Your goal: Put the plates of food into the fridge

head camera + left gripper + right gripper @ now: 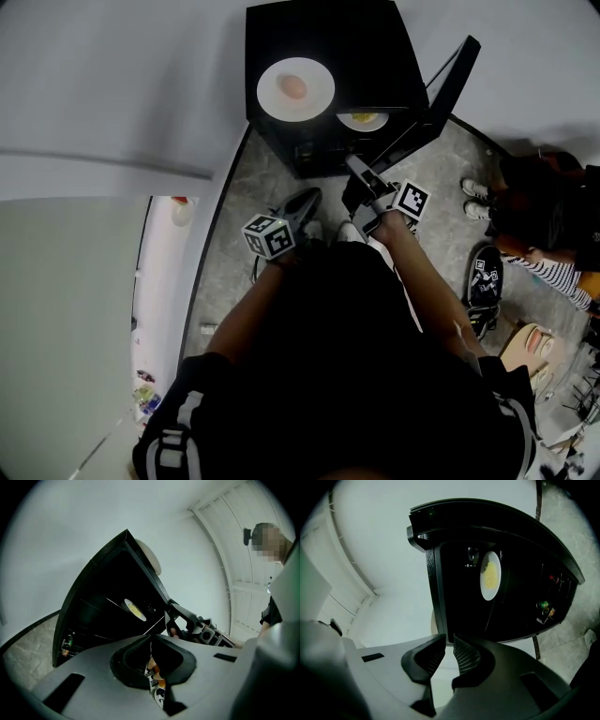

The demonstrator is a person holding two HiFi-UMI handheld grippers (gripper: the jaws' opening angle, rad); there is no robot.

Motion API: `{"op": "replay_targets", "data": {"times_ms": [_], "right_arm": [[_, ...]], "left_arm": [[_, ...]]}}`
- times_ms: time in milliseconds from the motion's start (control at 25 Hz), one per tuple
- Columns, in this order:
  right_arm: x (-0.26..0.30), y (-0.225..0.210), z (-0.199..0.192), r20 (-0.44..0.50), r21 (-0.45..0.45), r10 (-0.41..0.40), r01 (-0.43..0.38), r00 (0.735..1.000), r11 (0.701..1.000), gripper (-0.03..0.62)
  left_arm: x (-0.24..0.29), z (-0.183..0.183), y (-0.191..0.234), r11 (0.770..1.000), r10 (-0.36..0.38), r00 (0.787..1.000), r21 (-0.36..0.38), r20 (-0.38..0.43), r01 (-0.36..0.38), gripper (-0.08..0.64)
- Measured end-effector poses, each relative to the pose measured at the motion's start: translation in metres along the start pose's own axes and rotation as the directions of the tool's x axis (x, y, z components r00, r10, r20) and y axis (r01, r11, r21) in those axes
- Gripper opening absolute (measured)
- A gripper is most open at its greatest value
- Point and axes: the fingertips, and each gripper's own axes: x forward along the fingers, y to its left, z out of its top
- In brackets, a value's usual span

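Note:
A black mini fridge (319, 56) stands on the floor with its door (448, 82) swung open to the right. On its top lies a white plate with pinkish food (294, 88). Inside, on a shelf, sits a second white plate with yellow food (363, 120) (135, 610) (490, 575). My right gripper (361, 174) (449, 651) hovers just in front of the open fridge, its jaws a narrow gap apart with nothing between them. My left gripper (302, 204) (151, 643) hangs lower and to the left, jaws together and empty.
Small cans or bottles (544, 605) sit low inside the fridge. A person's legs and shoes (480, 199) are on the stone floor to the right, with another dark shoe (486, 272) nearer. A white wall rises behind the fridge.

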Motion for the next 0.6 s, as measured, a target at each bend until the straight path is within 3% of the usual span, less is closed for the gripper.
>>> {"op": "replay_targets", "data": {"times_ms": [600], "right_arm": [[0.013, 0.012, 0.000, -0.033, 0.020, 0.016, -0.016, 0.999, 1.000, 0.086]], "left_arm": [[0.008, 0.000, -0.003, 1.000, -0.023, 1.000, -0.004, 0.009, 0.023, 0.022]]}}
